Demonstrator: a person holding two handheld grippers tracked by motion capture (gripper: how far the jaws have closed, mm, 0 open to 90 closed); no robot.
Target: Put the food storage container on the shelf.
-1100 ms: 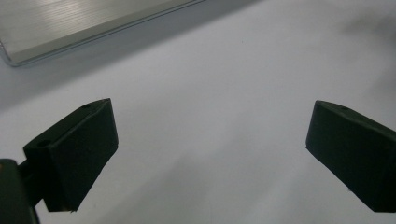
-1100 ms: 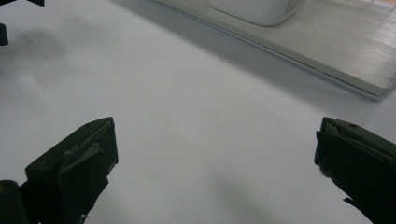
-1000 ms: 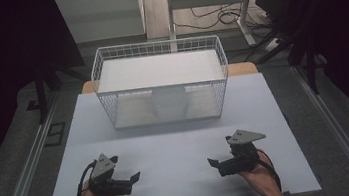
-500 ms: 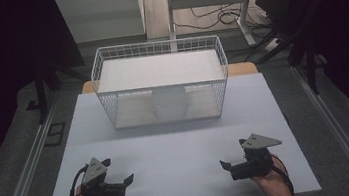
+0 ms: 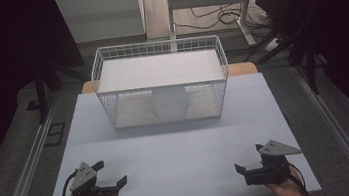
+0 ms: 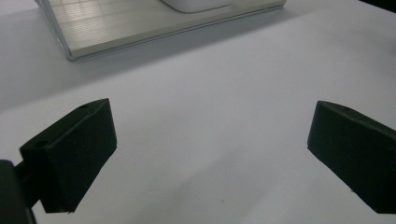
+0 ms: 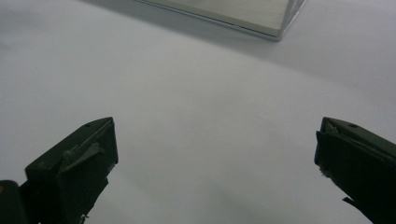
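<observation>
Both claws sit low at the near edge of the counter [image 5: 179, 153], w/ nothing in them. The left claw [image 5: 115, 188] has its jaws wide apart, & the left gripper view shows just bare white top between them. The right claw [image 5: 242, 173] is the same: jaws wide apart, nothing between. They point in toward each other & are well apart, prob. so both hands are ready to go forward w/o bumping. The wire basket [image 5: 161, 87] stands at the far side of the counter, in the middle, well apart from both claws. It has a flat white shelf on top & a round white bowl-like thing [image 5: 169, 102] under it, resting on the basket floor. The bowl thing sits in the middle, so either claw could reach it, I think. Next move prob. is to reach up to the basket.
</observation>
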